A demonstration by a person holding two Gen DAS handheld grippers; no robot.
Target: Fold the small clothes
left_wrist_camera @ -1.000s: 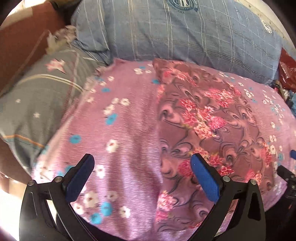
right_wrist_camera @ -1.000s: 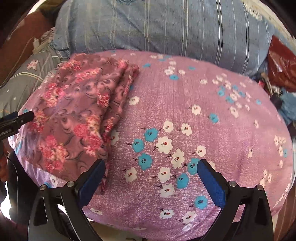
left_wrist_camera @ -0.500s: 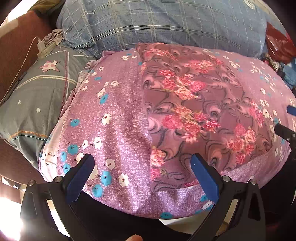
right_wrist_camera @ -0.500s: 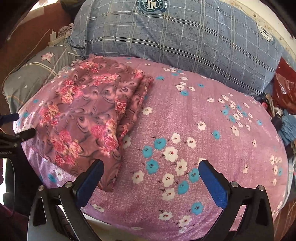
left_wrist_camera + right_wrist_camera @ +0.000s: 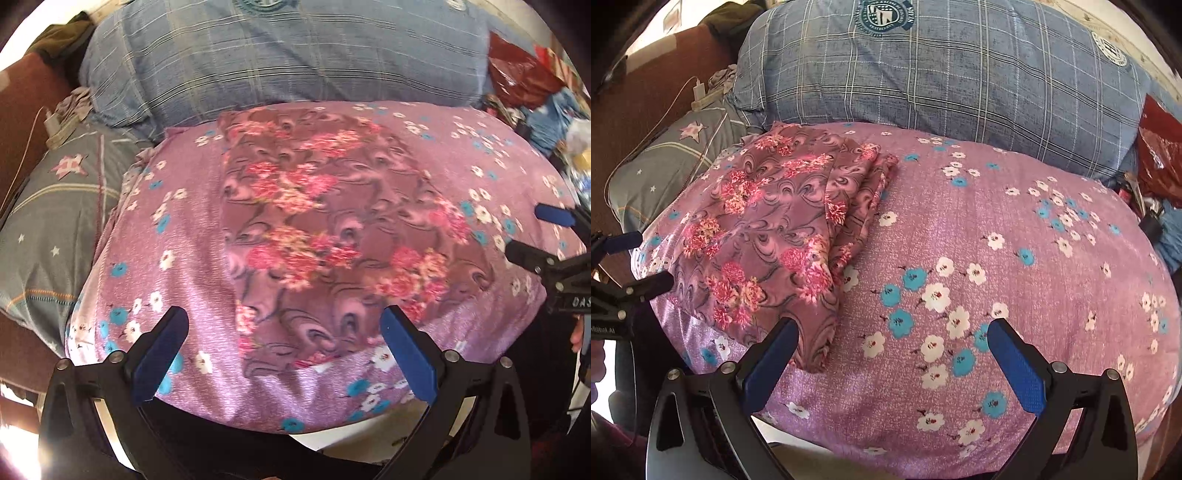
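Both tools hang empty off the near edge of the plump purple flower-print pillow: left gripper and right gripper gape wide. The folded mauve floral garment lies on the pillow's left half (layers staggered along its right side); a careless nudge could spill those layers down the curved slope

— What's around me here?
— A purple flowered pillow fills my view, a blue plaid pillow behind its far edge, a grey star-print one at its left.
— And light?
— Bright glare at my lower left corner.
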